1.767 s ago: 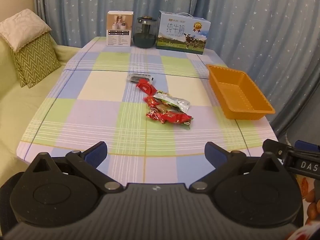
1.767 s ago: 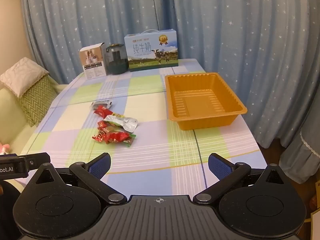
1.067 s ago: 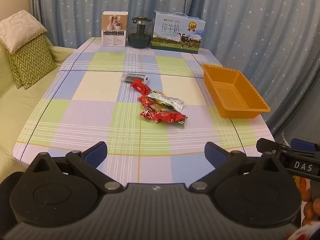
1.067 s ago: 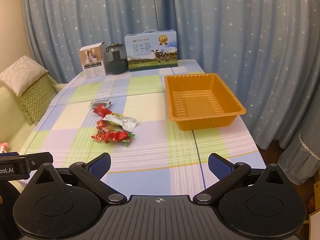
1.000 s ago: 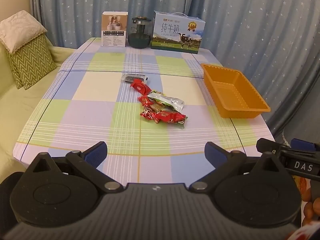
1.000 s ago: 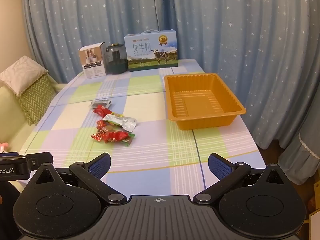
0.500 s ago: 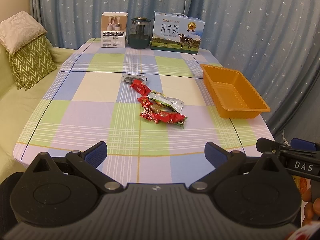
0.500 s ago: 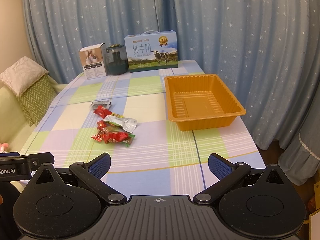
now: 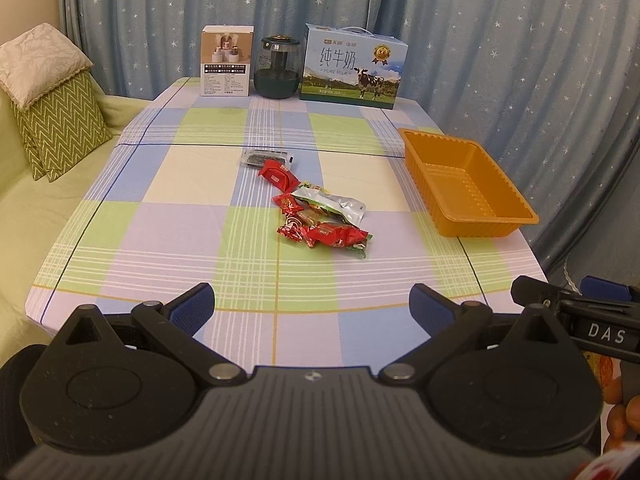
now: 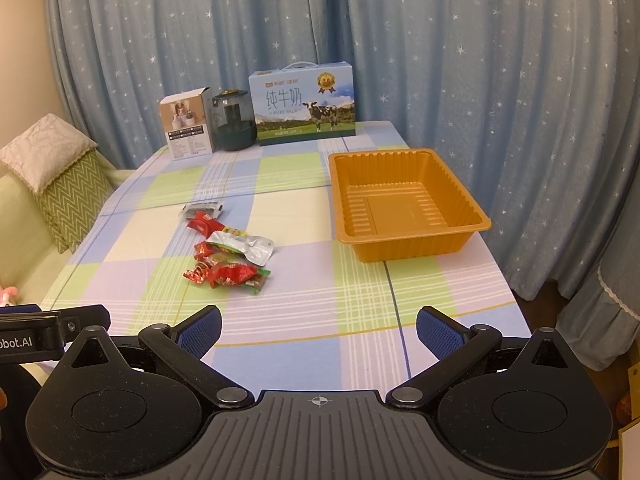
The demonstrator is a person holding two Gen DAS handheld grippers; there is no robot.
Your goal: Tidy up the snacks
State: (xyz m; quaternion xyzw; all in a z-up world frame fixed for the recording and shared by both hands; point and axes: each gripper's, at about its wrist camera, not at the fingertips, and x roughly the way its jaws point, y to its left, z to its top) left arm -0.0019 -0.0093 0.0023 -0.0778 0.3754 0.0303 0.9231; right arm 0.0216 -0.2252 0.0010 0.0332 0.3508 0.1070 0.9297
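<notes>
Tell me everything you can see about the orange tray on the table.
The orange tray is a rectangular, open-topped container that looks like thin moulded plastic, with ribbed sloping walls, a flat rim and a stepped floor. It is empty. It sits upright and flat on the checked tablecloth, near the table's right edge on the curtain side. Nothing touches it besides the cloth beneath; the pile of snack wrappers lies apart to its left, and both grippers are well short of it.

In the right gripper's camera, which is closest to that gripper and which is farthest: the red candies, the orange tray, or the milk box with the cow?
From the right gripper:
1. Red candies, nearest, on the table ahead to the left.
2. Orange tray, farther back on the right side, with nothing in it.
3. Milk box, farthest, standing at the table's far edge by the curtain.
</notes>
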